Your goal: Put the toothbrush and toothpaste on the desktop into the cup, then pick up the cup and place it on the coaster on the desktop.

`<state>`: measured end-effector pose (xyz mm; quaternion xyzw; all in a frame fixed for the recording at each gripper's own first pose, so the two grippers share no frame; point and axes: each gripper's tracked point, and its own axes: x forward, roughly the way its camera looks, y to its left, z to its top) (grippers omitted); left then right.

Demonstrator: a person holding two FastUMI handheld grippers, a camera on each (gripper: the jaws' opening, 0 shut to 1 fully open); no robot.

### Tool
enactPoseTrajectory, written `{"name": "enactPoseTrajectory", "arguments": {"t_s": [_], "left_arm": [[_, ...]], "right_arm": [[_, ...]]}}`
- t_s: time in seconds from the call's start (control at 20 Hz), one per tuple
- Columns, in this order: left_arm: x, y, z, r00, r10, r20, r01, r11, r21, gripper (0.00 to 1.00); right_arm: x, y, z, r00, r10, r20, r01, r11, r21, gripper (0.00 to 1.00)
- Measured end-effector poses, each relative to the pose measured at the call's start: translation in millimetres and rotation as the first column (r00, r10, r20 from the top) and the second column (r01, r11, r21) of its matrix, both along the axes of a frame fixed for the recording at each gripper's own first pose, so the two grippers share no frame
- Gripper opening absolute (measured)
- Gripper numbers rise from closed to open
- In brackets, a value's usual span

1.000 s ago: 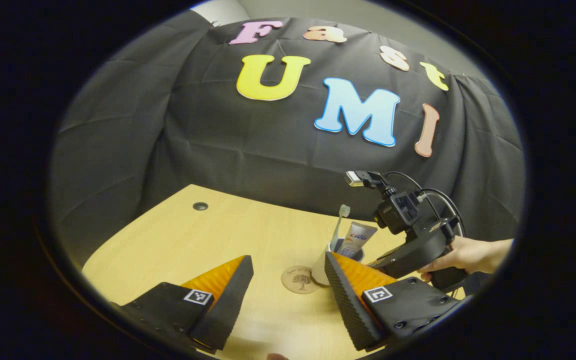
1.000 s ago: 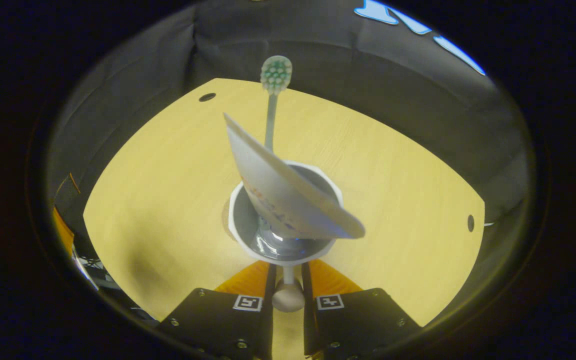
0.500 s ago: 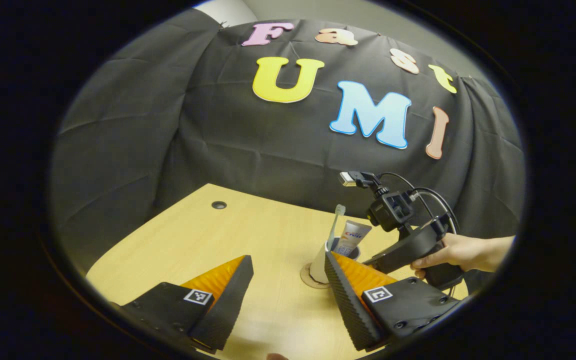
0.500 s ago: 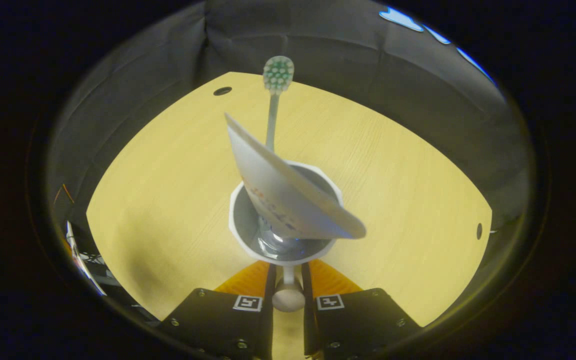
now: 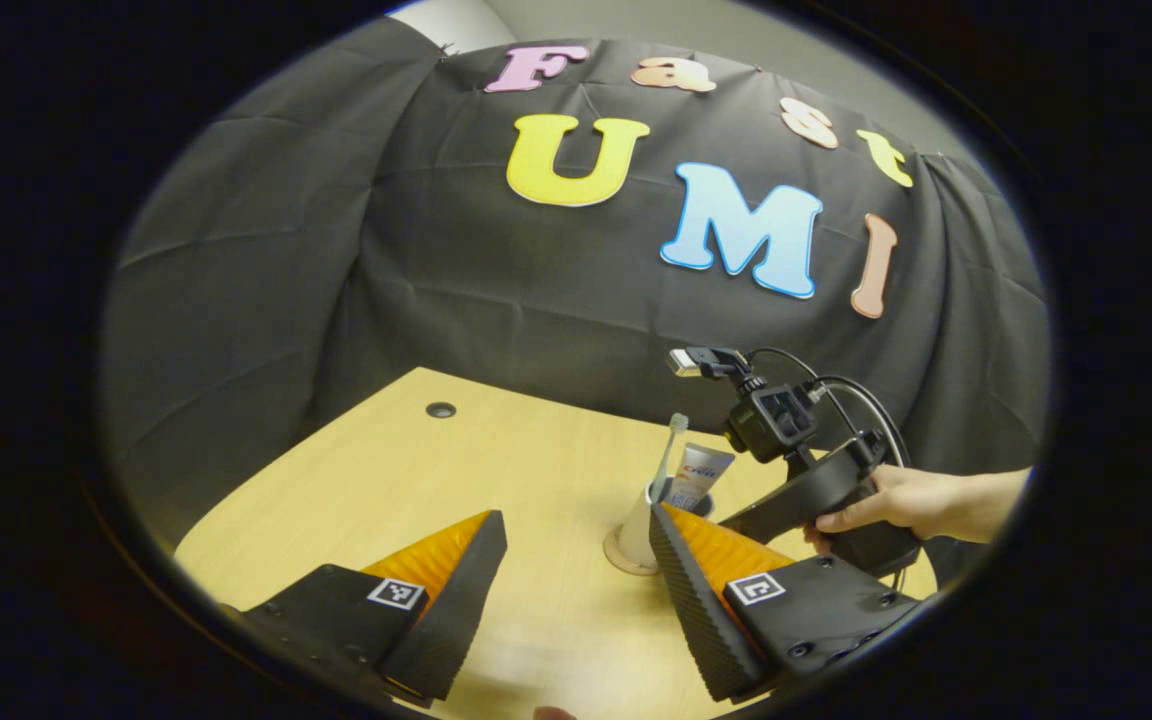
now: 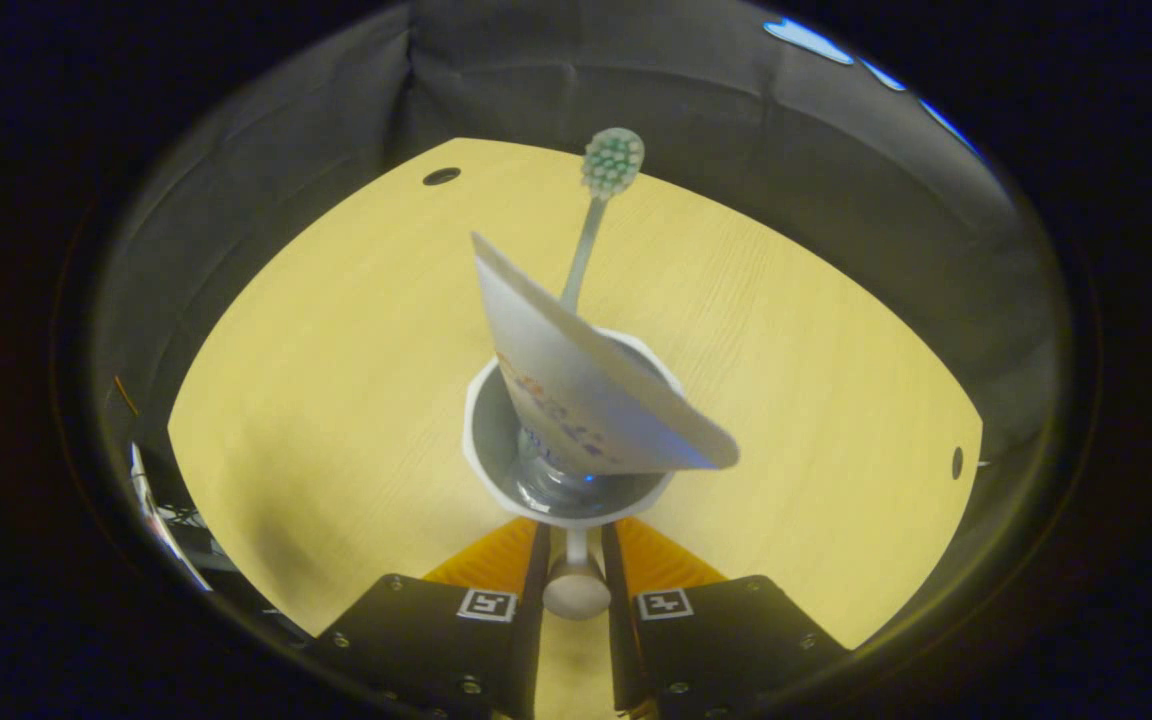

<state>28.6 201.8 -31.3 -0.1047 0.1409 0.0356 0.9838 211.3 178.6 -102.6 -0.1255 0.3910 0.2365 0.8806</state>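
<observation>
- One white plastic cup is seen from above in the right gripper view, standing on the pale yellow wooden desktop, with a short stub handle ending in a round knob that points back toward the camera.
- Inside the cup a white toothpaste tube is propped with its flat crimped end up, leaning toward the right of that view.
- A pale toothbrush with green-and-white bristles is also held in the cup, its thin neck rising behind the tube and tilted slightly right.
- The cup's handle is clamped between the two black, orange-backed fingers of the right gripper, which are closed tight against it on both sides.
- In the left gripper view the cup is seen resting on a round tan coaster; only the coaster's near edge is visible, and whether the cup is fully set down cannot be told.
- The toothbrush and toothpaste tube are seen there standing out of the cup's mouth.
- The right gripper's black body with its camera is held by a hand reaching in from the right.
- The left gripper is held well apart from the cup with its jaws spread wide and nothing between them.
- A dark round hole is set in the desktop's far part.
</observation>
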Motion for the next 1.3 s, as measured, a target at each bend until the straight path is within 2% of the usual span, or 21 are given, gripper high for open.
{"name": "enactPoseTrajectory", "arguments": {"t_s": [0.05,0.15,0.2,0.25,0.3,0.45,0.5,0.6,0.8,0.95,1.05,1.15,1.3], "left_arm": [[0,-2,0,1.000,-0.004,0.000,0.004,1.000,0.002,0.94],[0,-6,1,1.000,-0.012,0.000,0.012,1.000,0.005,0.94],[0,-8,2,1.000,-0.017,0.000,0.017,1.000,0.008,0.94],[1,-11,3,1.000,-0.023,0.002,0.023,1.000,0.011,0.94],[1,-14,4,1.000,-0.030,0.002,0.030,0.999,0.014,0.94],[4,-25,7,0.999,-0.050,0.002,0.050,0.998,0.024,0.94],[6,-31,9,0.998,-0.059,0.005,0.059,0.998,0.025,0.94],[8,-40,14,0.997,-0.075,0.012,0.074,0.997,0.030,0.94],[16,-62,31,0.994,-0.101,0.039,0.100,0.995,0.025,0.94],[21,-82,49,0.990,-0.124,0.073,0.120,0.992,0.047,0.94],[26,-96,63,0.985,-0.144,0.098,0.138,0.989,0.062,0.94],[29,-111,78,0.979,-0.158,0.131,0.150,0.986,0.075,0.94],[32,-131,108,0.964,-0.173,0.200,0.155,0.982,0.106,0.94]], "right_arm": [[0,1,1,1.000,-0.001,0.004,0.001,1.000,0.003,0.29],[-1,-3,6,1.000,-0.004,0.020,0.004,1.000,0.002,0.51],[-2,-6,9,0.999,-0.008,0.035,0.008,1.000,-0.002,0.57],[-3,-7,11,0.999,-0.008,0.047,0.008,1.000,0.001,0.54],[-6,-10,18,0.998,-0.010,0.061,0.009,1.000,0.007,0.72],[-20,-18,38,0.994,-0.033,0.105,0.026,0.998,0.063,0.74],[-25,-22,45,0.992,-0.046,0.122,0.035,0.995,0.089,0.79],[-38,-34,62,0.984,-0.080,0.159,0.056,0.988,0.146,0.79],[-69,-70,105,0.946,-0.185,0.267,0.106,0.952,0.285,0.80],[-92,-105,140,0.886,-0.292,0.361,0.138,0.907,0.398,0.81],[-108,-132,168,0.830,-0.361,0.426,0.149,0.878,0.454,0.80],[-122,-159,193,0.760,-0.422,0.493,0.156,0.856,0.493,0.80],[-145,-195,223,0.637,-0.490,0.595,0.152,0.837,0.526,0.80]]}}
